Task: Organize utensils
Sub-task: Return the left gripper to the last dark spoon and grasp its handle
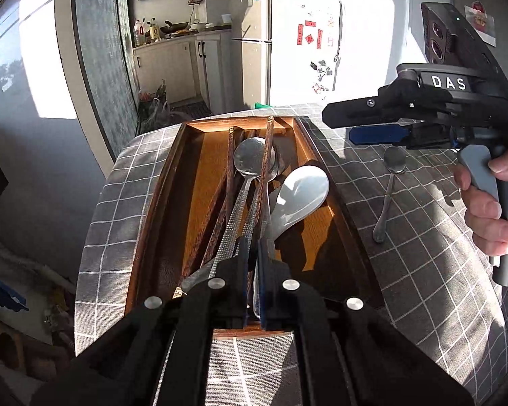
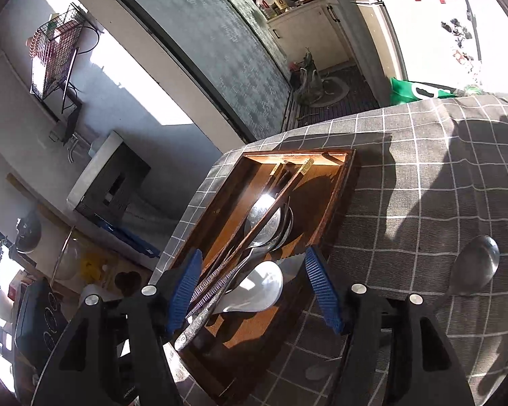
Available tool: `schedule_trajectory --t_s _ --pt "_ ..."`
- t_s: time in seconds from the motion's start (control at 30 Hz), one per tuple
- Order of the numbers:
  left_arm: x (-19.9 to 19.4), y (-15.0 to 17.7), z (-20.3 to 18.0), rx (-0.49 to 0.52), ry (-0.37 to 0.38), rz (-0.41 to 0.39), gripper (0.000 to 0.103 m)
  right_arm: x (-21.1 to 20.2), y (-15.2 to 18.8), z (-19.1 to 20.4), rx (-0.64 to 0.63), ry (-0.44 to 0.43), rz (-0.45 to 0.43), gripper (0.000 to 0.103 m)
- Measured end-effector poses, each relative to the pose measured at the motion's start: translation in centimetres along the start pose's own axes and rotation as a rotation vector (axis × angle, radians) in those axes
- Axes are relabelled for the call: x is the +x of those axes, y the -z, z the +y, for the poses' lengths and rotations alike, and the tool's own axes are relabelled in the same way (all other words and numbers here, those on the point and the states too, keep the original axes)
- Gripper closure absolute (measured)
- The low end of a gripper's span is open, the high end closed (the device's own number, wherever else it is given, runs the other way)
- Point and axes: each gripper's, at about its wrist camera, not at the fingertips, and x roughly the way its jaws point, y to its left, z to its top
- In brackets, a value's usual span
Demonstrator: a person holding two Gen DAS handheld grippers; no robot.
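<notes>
**One spoon left on the cloth, off to my right**

My right gripper (image 2: pixel 254 291) hangs over the near end of the wooden tray (image 2: pixel 335 203), jaws spread apart with nothing pressed between the blue pads (image 2: pixel 323 291); the utensils seen between them lie below in the tray, untouched. My left gripper (image 1: pixel 252 260) is clenched, its pads all but meeting over the tray's near end. A thin handle seems to run between them, but I cannot tell whether it is really pinched.

In the tray lie wooden chopsticks (image 1: pixel 220 203), metal spoons (image 1: pixel 250 155) and a white rice paddle (image 1: pixel 298 193), all running lengthwise.

The piece that matters is the stray spoon (image 2: pixel 474 267) on the checked tablecloth (image 1: pixel 406 237), outside the tray, to the right of my right gripper. Its long axis runs roughly parallel to the tray's long side, bowl far, handle towards me. My right hand (image 1: pixel 484 209) is plainly the nearer; the left would have to cross the tray wall.

I judge the next move is a short shift right, then down across the handle. The cloth around the spoon is open, with no clutter beside it. The tray's right wall stands between the spoon and its place, so it must be lifted over, and the table edge curves away not far beyond.
</notes>
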Motion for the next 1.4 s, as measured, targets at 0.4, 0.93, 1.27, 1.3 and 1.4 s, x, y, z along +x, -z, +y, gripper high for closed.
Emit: schedule_trajectory --t_s 0.4,0.93,1.27,1.3,1.4 --pt "0.7 -0.4 0.3 0.043 -0.093 -0.003 0.063 -7.0 0.7 -11.6 0.112 0.163 -0.089 0.034" --pt "0.0 -1.9 -11.9 0.190 0.169 -0.068 0.025 -3.1 1.7 -13.8 0.054 0.172 -0.001 0.068" --pt "3.8 -1.9 -14.6 0.250 0.190 -0.016 0.025 -3.8 1.4 -13.3 0.038 0.106 -0.013 0.098" --pt "4.1 -1.9 -14.6 0.245 0.194 -0.012 0.025 -4.4 1.2 -13.1 0.037 0.093 -0.024 0.099" --pt "4.7 -1.9 -14.9 0.237 0.204 -0.004 0.025 -6.5 1.1 -12.1 0.023 0.054 -0.051 0.101"
